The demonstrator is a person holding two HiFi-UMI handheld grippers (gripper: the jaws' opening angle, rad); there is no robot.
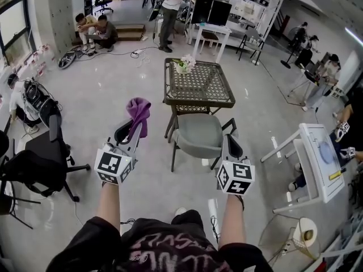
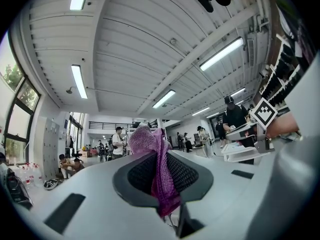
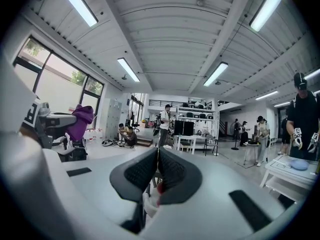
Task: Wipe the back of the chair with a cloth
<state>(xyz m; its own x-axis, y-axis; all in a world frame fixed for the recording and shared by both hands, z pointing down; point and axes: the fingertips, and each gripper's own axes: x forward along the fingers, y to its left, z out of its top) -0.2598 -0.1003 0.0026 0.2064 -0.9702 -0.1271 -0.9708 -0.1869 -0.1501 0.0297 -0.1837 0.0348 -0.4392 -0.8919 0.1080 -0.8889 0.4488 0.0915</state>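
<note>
My left gripper (image 1: 129, 132) is shut on a purple cloth (image 1: 138, 112), which bunches up above its jaws. In the left gripper view the cloth (image 2: 150, 149) hangs down between the black pads (image 2: 187, 176). A grey chair (image 1: 199, 134) with black arms stands just ahead of both grippers, tucked against a wicker table (image 1: 224, 98). My right gripper (image 1: 232, 144) hovers by the chair's right arm, jaws shut and empty. In the right gripper view its pads (image 3: 140, 174) meet with nothing between them, and the cloth (image 3: 80, 120) shows at far left. Neither gripper touches the chair.
A small flower pot (image 1: 182, 66) stands on the wicker table. A black office chair (image 1: 39, 160) is at left, a white table (image 1: 317, 157) at right. Two people sit on a step (image 1: 96, 30) far back; another person (image 1: 169, 10) stands near shelving.
</note>
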